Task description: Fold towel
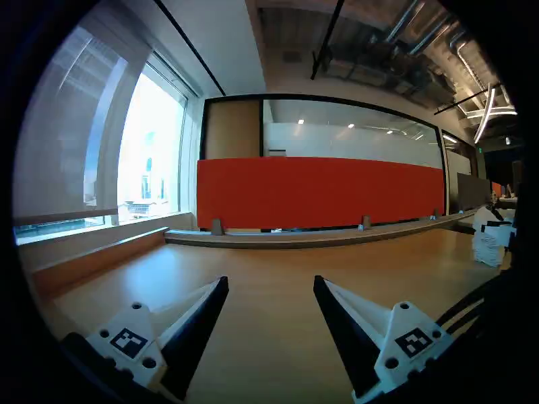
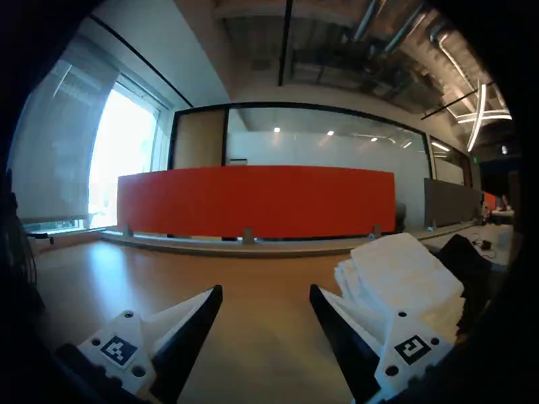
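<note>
The left tongs (image 1: pixel 270 281) stand apart with nothing between the fingers, low over the bare table (image 1: pixel 269 249). The right tongs (image 2: pixel 265 289) are apart too and hold nothing. The towels (image 2: pixel 401 276) lie as a white stack just ahead and to the right of the right tongs. The right finger hides the stack's near side, so I cannot tell whether it touches. The cloth looks ribbed and thick, and I judge it soft, light and limp. It will likely sag and drag when lifted, and a deep pinch may take several layers at once. A shallow grip on a top corner seems best, one tongs to each corner of the top towel. Straight ahead and to the left of both tongs the wood is open, with room for spreading. The limits are the red divider (image 2: pixel 256 202) at the far edge, a ledge (image 1: pixel 101 259) far left, and a dark object (image 2: pixel 468 259) close on the towels' right, which could catch a swung corner.
</note>
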